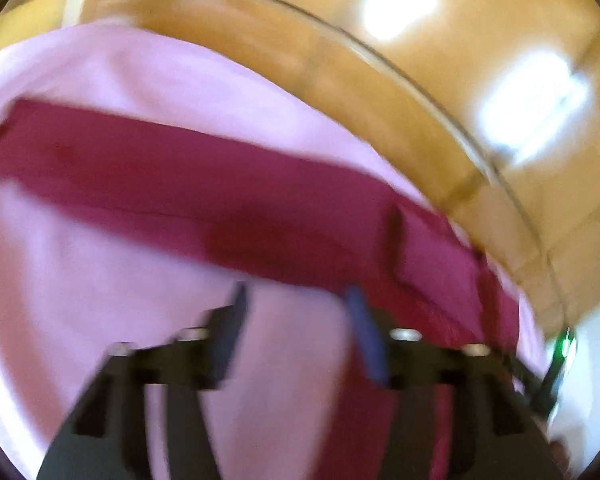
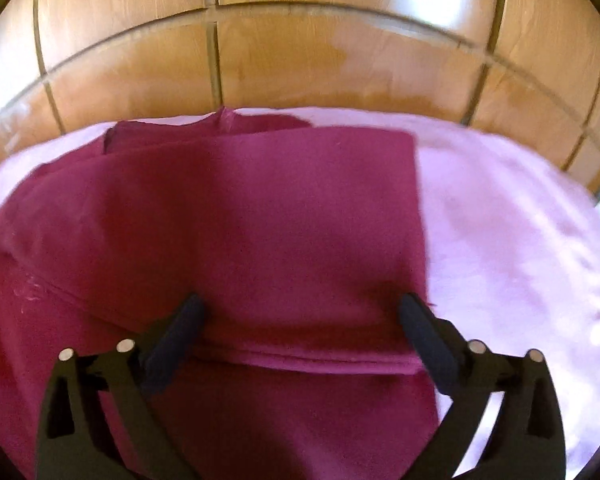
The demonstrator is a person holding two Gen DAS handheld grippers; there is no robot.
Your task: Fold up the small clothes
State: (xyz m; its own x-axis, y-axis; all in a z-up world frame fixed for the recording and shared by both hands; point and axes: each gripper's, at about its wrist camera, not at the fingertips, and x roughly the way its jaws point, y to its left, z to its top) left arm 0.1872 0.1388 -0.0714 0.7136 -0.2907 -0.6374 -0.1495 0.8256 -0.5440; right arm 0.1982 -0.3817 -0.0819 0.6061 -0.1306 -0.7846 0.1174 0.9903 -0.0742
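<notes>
Left wrist view was blurry. The left gripper [image 1: 296,296] had its jaws apart w/ nothing between them, just pink cloth showing through the gap. It hung over a pink bed sheet [image 1: 100,280]. A dark red garment [image 1: 180,184] lay across the sheet as a long band, running from the left side down to the right. The right finger tip sat near the lower edge of that band, but I couldn't tell if it touched. A wood-look tiled floor [image 1: 440,92] showed past the sheet's edge, w/ bright light spots on it.

Right wrist view was clearer. The right gripper [image 2: 300,308] was spread wide, jaws far apart & gripping nothing. Both fingers [image 2: 180,332] pointed down at the dark red garment [image 2: 240,220], which filled the middle & left of the view. The garment lay folded on the pink bed sheet [image 2: 500,220], w/ a straight edge on its right side & a folded hem running between the two fingers. The right finger sat just at the garment's right edge, next to bare sheet. More red cloth bunched at the top left, w/ a bit of pink poking over it. The tiled floor [image 2: 300,60] lay beyond the sheet.
</notes>
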